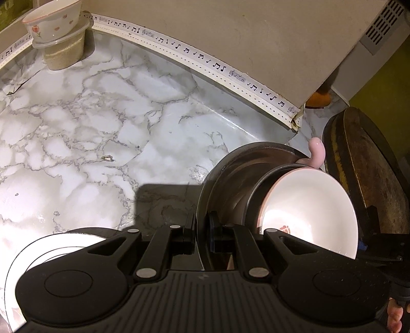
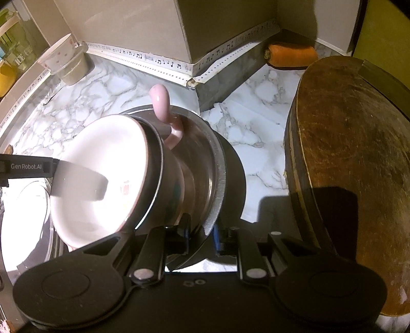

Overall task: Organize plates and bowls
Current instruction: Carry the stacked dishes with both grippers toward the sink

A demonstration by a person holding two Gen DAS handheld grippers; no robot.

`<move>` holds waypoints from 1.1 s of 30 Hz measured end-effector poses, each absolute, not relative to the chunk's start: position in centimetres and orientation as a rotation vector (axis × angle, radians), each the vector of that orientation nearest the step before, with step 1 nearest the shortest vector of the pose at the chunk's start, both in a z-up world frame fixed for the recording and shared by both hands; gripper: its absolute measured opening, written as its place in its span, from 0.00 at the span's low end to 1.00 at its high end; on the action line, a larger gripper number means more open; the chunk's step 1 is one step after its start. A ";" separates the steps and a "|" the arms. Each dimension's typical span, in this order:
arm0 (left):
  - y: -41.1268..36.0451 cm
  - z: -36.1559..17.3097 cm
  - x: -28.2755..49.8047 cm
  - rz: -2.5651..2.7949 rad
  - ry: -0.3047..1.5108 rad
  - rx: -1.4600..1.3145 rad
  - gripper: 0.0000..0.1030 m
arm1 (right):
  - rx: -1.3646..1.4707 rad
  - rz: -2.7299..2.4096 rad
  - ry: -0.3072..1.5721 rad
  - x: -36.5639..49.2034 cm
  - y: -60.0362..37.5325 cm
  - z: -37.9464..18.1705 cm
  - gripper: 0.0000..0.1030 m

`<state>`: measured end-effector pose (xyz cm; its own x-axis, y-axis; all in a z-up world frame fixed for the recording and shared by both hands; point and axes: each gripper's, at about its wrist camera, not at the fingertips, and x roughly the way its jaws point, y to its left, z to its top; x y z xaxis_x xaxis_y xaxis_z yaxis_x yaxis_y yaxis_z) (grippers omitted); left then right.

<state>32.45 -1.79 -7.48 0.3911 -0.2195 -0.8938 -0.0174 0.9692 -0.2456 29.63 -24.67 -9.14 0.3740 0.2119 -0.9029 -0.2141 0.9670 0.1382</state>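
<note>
A steel bowl (image 1: 225,179) is held tilted above the marble counter, with a smaller steel bowl and a white flower-print plate (image 1: 312,207) nested in it, plus a pink handle (image 1: 317,151). My left gripper (image 1: 202,235) is shut on the steel bowl's rim on one side. My right gripper (image 2: 202,235) is shut on the rim (image 2: 217,179) of the same bowl at the other side; the white plate (image 2: 102,174) faces left there. A white plate (image 1: 51,246) lies below on the left.
A floral bowl (image 1: 51,23) sits on a lidded tub (image 1: 64,53) at the back left. A round wooden board (image 2: 358,166) stands close on the right. A carrot (image 2: 292,55) lies in the back corner. The wall edging juts out at mid-back.
</note>
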 end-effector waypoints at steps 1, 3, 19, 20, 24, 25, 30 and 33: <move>-1.8 -7.5 32.5 -0.131 1.165 -0.226 0.08 | -0.006 0.274 1.155 29.7 -24.6 -9.2 0.18; -1.8 -7.5 32.6 -0.136 1.165 -0.218 0.08 | -0.009 0.278 1.156 29.8 -24.6 -9.2 0.18; -1.4 -7.9 33.6 -0.202 1.144 -0.215 0.10 | 0.006 0.306 1.174 30.2 -25.0 -9.7 0.21; -1.4 -8.0 33.7 -0.207 1.145 -0.214 0.10 | 0.010 0.308 1.176 30.2 -25.0 -9.7 0.21; -1.0 -8.2 34.0 -0.225 1.148 -0.237 0.10 | 0.021 0.317 1.180 30.3 -25.2 -9.8 0.21; -0.8 -8.3 34.0 -0.228 1.152 -0.254 0.09 | 0.025 0.319 1.180 30.4 -25.3 -9.8 0.21; -0.6 -8.6 34.1 -0.228 1.168 -0.286 0.09 | 0.038 0.325 1.166 30.6 -25.8 -9.6 0.19; -0.8 -8.3 34.0 -0.215 1.164 -0.278 0.09 | 0.031 0.327 1.148 30.4 -25.7 -9.6 0.18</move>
<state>33.97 -0.77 -8.35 0.3820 -0.3089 -0.8710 0.0231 0.9454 -0.3252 30.43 -25.71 -9.58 0.3680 0.2702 -0.8897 -0.2386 0.9522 0.1905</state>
